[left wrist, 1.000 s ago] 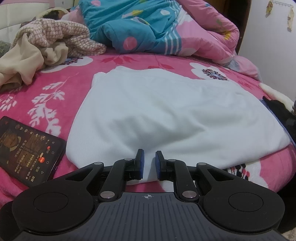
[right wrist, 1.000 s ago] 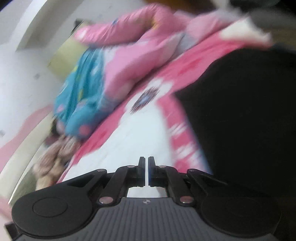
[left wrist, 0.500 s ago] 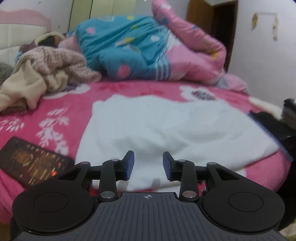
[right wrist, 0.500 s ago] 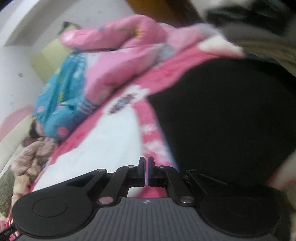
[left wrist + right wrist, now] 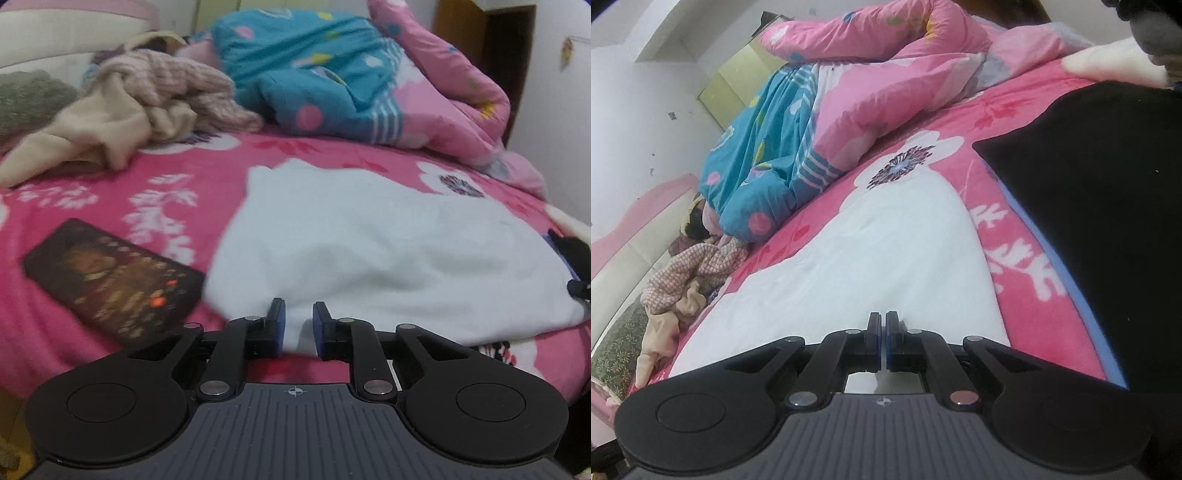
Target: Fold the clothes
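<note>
Leftmost in the left wrist view, a dark rectangular phone with a lit screen (image 5: 110, 277) lies flat on the bright pink floral bedspread (image 5: 166, 192), just beside the near left corner of the folded white fleece garment (image 5: 369, 251). Behind the phone, a heap of beige cloth (image 5: 96, 136) and a pinkish knitted sweater (image 5: 184, 85) sits near the head of the bed. To the right of that heap, a bunched quilt in teal and pink (image 5: 332, 74) runs along the far side. The white garment lies spread across the middle of the bedspread, its near edge at the bed's front edge. The left gripper (image 5: 298, 325) hovers at that near edge with its blue-padded fingers narrowly apart; whether cloth sits between them cannot be told. At the far right a bit of black fabric (image 5: 572, 251) touches the garment's right end.

From the right wrist view, the same white garment (image 5: 868, 258) fills the centre, with a large black garment (image 5: 1108, 221) just beside it on the right. The right gripper (image 5: 885, 339) has its fingers pressed nearly together over the white cloth; a grip on it cannot be told.
</note>
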Motion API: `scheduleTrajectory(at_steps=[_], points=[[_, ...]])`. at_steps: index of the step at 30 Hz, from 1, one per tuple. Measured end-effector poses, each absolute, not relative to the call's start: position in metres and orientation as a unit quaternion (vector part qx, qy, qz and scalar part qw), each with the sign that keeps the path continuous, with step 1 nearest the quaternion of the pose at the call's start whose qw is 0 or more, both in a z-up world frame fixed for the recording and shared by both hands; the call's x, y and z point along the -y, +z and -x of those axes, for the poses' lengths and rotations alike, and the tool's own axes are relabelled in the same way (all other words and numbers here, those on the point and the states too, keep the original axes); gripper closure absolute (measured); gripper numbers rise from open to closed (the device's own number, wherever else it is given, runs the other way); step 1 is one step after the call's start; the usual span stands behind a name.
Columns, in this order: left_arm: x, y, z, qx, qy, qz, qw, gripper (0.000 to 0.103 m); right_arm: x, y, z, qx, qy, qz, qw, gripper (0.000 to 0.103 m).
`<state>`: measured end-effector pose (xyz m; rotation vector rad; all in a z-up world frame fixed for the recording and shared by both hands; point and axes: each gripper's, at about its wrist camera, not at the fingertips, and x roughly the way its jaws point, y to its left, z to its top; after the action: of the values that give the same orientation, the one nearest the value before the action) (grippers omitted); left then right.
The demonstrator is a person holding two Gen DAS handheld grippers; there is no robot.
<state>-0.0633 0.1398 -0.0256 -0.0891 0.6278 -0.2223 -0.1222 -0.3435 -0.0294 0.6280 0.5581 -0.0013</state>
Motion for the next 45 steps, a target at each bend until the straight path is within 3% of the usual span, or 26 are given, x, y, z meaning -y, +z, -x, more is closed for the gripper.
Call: scheduleTrajectory(at_steps=[17,22,29,36,40,45], points=[[-0.136,-0.023,0.007,-0.300,-0.063,0.078,0.949,0.087,0.342,-0.033,0.120,-0.274,-0.004,-0.296,0.915,0.102],[-0.136,0.001,0.010,-0.270,-0.064,0.073,0.958,0.087,0.344,-0.036,0.118,-0.271,-0.001,-0.299,0.915,0.102],[-0.083,-0.020,-0.049,-0.311,-0.133,0.056,0.939,0.085,0.343,-0.036,0.121,-0.271,-0.005,-0.299,0.915,0.102],[-0.107,-0.017,-0.077,-0.320,-0.001,0.022,0.947,0.086,0.346,-0.038,0.120,-0.269,0.001,-0.303,0.914,0.102],[-0.095,-0.003,-0.086,-0.303,-0.047,0.026,0.951,0.086,0.348,-0.041,0.119,-0.266,0.005,-0.309,0.913,0.102],[-0.096,-0.026,-0.127,-0.353,-0.064,0.043,0.932,0.085,0.348,-0.041,0.119,-0.266,0.006,-0.308,0.913,0.102]])
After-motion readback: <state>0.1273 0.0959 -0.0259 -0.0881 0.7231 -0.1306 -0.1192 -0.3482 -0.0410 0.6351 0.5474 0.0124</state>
